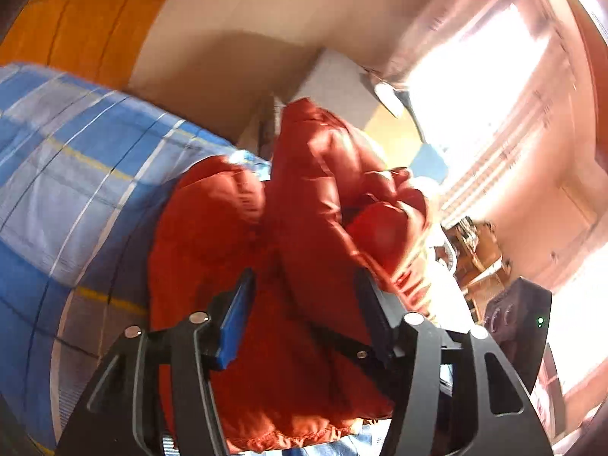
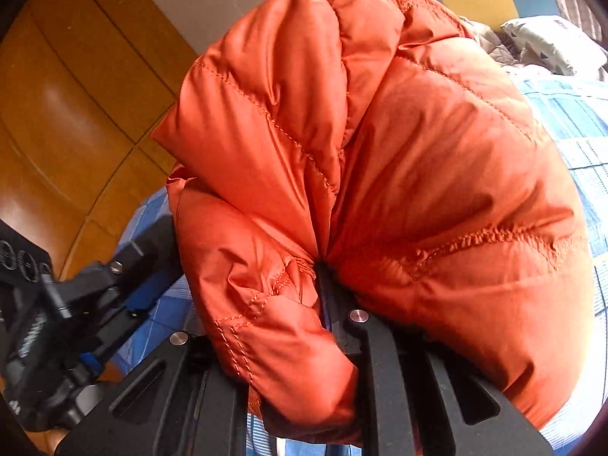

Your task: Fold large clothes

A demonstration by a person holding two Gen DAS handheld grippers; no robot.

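Observation:
An orange quilted puffer jacket (image 1: pixel 304 205) fills the middle of the left wrist view, bunched and lifted above a blue plaid bed sheet (image 1: pixel 64 174). My left gripper (image 1: pixel 304 315) has its blue-padded fingers (image 1: pixel 235 323) set apart with a thick fold of the jacket between them. In the right wrist view the jacket (image 2: pixel 380 152) bulges over my right gripper (image 2: pixel 323 296), whose jaws are pinched tight on a gathered seam. The left gripper also shows in the right wrist view (image 2: pixel 95 304) at lower left.
The bed with the plaid sheet (image 2: pixel 570 121) lies below. A patterned pillow (image 2: pixel 551 41) sits at the far right. An orange wooden wardrobe (image 2: pixel 76 95) and beige wall stand behind. A bright window (image 1: pixel 475 95) and a cluttered wooden table (image 1: pixel 478 250) are to the right.

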